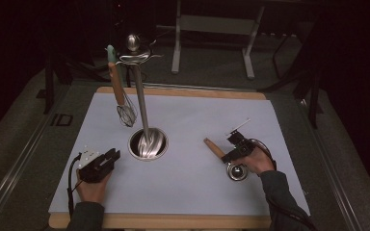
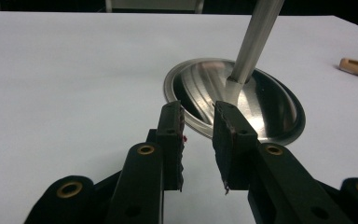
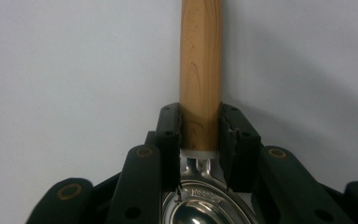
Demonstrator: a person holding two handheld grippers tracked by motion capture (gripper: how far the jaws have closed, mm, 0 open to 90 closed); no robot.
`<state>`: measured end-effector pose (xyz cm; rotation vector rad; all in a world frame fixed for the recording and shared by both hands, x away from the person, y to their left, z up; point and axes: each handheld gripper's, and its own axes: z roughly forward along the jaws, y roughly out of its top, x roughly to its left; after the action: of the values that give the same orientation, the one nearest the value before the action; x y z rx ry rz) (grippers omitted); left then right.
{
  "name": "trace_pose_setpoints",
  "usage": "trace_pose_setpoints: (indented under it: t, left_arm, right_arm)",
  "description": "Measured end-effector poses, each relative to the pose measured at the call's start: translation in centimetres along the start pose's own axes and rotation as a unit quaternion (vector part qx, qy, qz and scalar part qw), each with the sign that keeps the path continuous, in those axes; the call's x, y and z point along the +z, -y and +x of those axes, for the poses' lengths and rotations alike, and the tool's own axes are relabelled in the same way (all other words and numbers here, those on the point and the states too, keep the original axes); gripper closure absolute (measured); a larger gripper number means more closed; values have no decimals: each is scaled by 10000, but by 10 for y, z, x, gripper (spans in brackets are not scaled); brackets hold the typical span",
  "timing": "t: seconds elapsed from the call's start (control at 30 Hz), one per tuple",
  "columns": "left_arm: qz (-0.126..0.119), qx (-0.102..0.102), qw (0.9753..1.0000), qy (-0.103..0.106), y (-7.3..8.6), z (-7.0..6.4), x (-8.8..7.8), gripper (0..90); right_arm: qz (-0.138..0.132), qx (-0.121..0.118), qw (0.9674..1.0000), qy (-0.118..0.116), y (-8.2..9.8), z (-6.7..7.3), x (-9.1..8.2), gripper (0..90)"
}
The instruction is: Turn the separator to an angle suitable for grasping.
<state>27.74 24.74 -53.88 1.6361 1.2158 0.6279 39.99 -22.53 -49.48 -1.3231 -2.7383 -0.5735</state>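
My right gripper (image 3: pixel 200 133) clamps ladle (image 3: pixel 200 60) handle near bowl end; long handle ahead may pivot, slip on lift. Left gripper (image 2: pixel 198 140) half-open, empty.

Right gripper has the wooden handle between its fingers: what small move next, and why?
Probably lift the ladle off the mat. The right gripper is shut on its wooden handle next to the metal bowl, and the stand already holding a whisk has free hooks. The left gripper is open and idle.

1 whisk (image 1: pixel 123 103), 1 ladle (image 1: pixel 226 159), 1 stand (image 1: pixel 147 144)
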Motion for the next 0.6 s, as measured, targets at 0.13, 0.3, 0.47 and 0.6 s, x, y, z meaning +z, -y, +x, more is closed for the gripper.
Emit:
trace_pose_setpoints:
  t: [0.13, 0.3, 0.47, 0.6]
  left_arm:
    - [2, 1, 10000, -1, 0, 0, 0, 734]
    - [3, 1, 10000, 5, 0, 0, 0, 734]
    - [-1, 4, 10000, 6, 0, 0, 0, 734]
    - [-4, 6, 10000, 4, 0, 0, 0, 734]
  right_arm:
    - [-255, -6, 9997, -12, 0, 3, -9, 711]
    - [-420, -155, 9990, 66, 0, 6, -15, 711]
    - [-545, -212, 9982, 114, -1, 9, -17, 711]
    - [-656, -389, 9971, 29, 0, 12, -16, 710]
